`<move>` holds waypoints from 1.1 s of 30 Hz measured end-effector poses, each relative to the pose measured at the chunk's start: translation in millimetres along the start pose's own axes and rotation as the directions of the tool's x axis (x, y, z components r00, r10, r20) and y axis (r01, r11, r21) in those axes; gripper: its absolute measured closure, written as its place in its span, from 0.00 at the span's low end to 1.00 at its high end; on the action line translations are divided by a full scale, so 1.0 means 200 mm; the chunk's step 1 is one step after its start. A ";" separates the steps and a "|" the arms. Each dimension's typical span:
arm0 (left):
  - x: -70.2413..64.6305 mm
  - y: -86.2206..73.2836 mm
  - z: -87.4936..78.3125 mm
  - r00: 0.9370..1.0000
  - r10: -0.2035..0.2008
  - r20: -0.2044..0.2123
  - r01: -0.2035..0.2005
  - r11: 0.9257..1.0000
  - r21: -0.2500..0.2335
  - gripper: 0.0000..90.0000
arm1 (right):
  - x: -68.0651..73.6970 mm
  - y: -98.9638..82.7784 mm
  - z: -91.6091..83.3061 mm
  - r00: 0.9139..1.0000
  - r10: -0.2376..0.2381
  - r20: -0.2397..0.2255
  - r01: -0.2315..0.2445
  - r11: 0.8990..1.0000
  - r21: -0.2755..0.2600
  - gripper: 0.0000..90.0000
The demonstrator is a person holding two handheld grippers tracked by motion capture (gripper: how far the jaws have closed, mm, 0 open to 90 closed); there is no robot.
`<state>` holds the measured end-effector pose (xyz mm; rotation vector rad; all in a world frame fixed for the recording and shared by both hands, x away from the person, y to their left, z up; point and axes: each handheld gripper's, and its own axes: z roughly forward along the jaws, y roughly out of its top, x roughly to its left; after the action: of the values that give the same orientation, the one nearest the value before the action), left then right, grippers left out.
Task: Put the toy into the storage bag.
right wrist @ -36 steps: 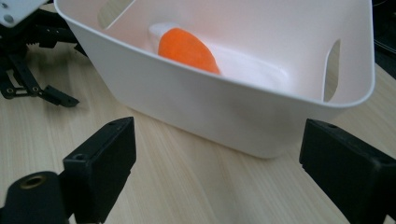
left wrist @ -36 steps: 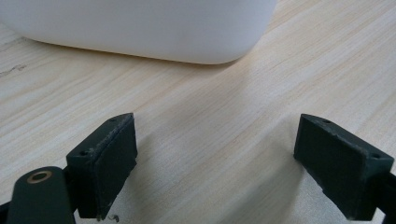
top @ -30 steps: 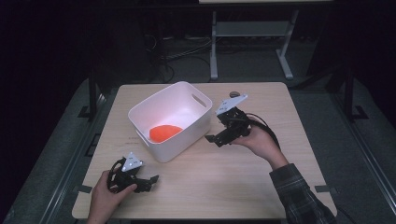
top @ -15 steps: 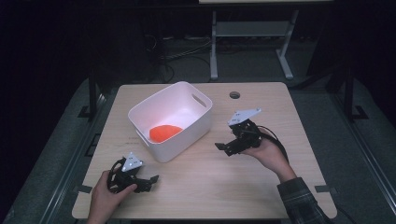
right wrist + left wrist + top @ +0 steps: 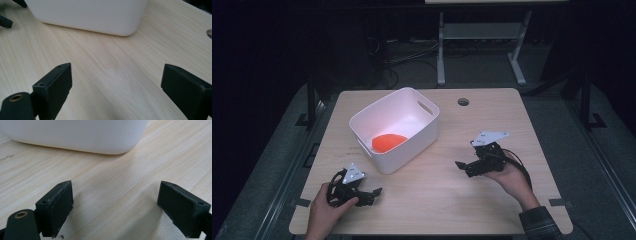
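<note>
A smooth white plastic tub [image 5: 412, 131], rounded-rectangular, lies diagonally on the pale woodgrain tabletop [image 5: 512, 125], holding a flat orange piece [image 5: 387, 142]. Left hand-held gripper [image 5: 373, 192] and right hand-held gripper [image 5: 460, 165] both gape wide, empty.

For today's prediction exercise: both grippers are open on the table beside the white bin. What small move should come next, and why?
Probably lower the right gripper to rest on the table, like the left gripper. Both have jaws wide apart holding nothing, and the orange object already lies inside the white bin.
</note>
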<state>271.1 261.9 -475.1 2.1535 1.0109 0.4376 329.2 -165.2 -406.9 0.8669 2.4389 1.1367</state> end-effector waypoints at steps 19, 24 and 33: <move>0.00 0.00 0.00 1.000 0.001 -0.001 -0.001 1.000 -0.003 0.14 | 0.01 -0.28 -0.02 0.995 0.068 0.070 -0.069 0.998 0.002 0.10; 0.00 0.00 0.00 1.000 0.001 -0.001 -0.001 1.000 -0.003 0.14 | 0.02 -0.35 -0.01 0.992 0.078 0.100 -0.080 0.997 0.018 0.10; 0.00 0.00 0.00 1.000 0.001 -0.001 -0.001 1.000 -0.002 0.14 | 0.04 -0.43 0.00 0.988 0.092 0.125 -0.098 0.994 0.042 0.10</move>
<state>271.2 261.9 -475.3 2.1520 1.0090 0.4399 290.1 -203.5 -472.5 1.0458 2.3553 1.0273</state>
